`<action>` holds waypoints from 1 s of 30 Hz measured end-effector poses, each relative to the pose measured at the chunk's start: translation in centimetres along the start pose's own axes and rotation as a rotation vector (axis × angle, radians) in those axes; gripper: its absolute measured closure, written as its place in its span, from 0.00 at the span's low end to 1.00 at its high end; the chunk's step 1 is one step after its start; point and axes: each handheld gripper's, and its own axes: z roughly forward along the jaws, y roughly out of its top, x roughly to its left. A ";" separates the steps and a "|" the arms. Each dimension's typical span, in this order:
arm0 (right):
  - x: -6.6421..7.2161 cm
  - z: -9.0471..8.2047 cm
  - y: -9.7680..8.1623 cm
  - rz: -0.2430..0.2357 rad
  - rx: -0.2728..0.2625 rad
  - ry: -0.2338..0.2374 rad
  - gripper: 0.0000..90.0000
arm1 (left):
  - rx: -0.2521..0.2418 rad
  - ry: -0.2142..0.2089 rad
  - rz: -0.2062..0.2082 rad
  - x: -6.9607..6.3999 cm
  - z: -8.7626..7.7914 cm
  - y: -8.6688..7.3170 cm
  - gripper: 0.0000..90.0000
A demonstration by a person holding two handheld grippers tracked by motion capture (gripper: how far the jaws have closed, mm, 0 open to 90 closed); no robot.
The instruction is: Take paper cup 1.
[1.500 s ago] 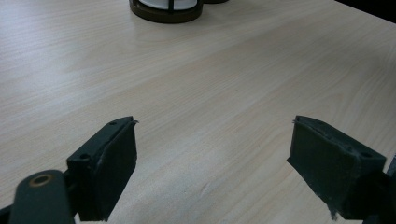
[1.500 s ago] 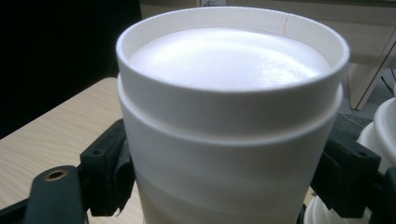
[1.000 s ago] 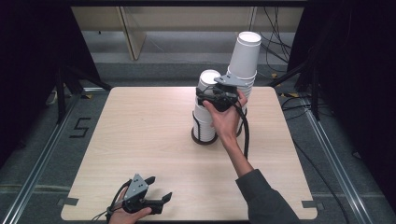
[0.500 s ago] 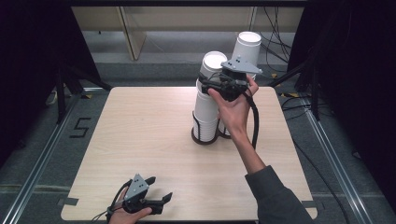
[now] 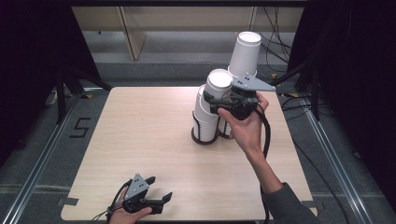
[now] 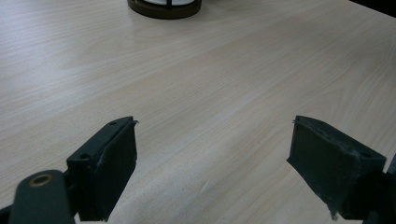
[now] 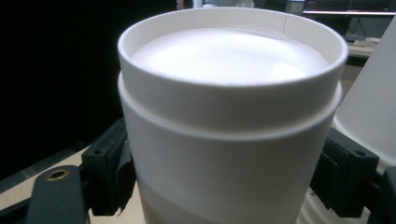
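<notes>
A white paper cup (image 5: 215, 93), upside down with its base uppermost, is clamped between the jaws of the right gripper (image 5: 215, 103), which is held above the right half of the wooden table (image 5: 140, 135). In the right gripper view the cup (image 7: 229, 126) is seen close up, with a black jaw pressed against each of its sides. The cup sits at the top of a stack of white cups (image 5: 205, 116) whose lower end stands in a dark ring-shaped holder (image 5: 204, 135) on the table. Just behind and to the right of it, a second stack of white cups (image 5: 243, 53) is seen, tilted and reaching higher, its foot hidden behind the hand. The left gripper (image 5: 159, 191) is held low at the near edge of the table, well apart from the cups. Its jaws are set apart with nothing between them; in the left gripper view only bare tabletop (image 6: 201, 93) is seen between the two black pads, and the rim of the dark holder (image 6: 164, 8) is seen at the far top of that view.
</notes>
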 end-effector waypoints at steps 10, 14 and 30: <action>1.5 -1.6 -4.2 -0.025 0.049 0.108 0.22 | -0.002 0.007 -0.009 0.0 0.0 0.0 0.16; 2.0 -1.6 -5.5 -0.017 0.070 0.140 0.22 | 0.000 0.012 -0.008 0.0 0.0 0.0 0.16; 2.5 -1.0 -10.2 0.036 0.127 0.234 0.22 | -0.023 -0.005 -0.007 0.0 0.0 0.0 0.16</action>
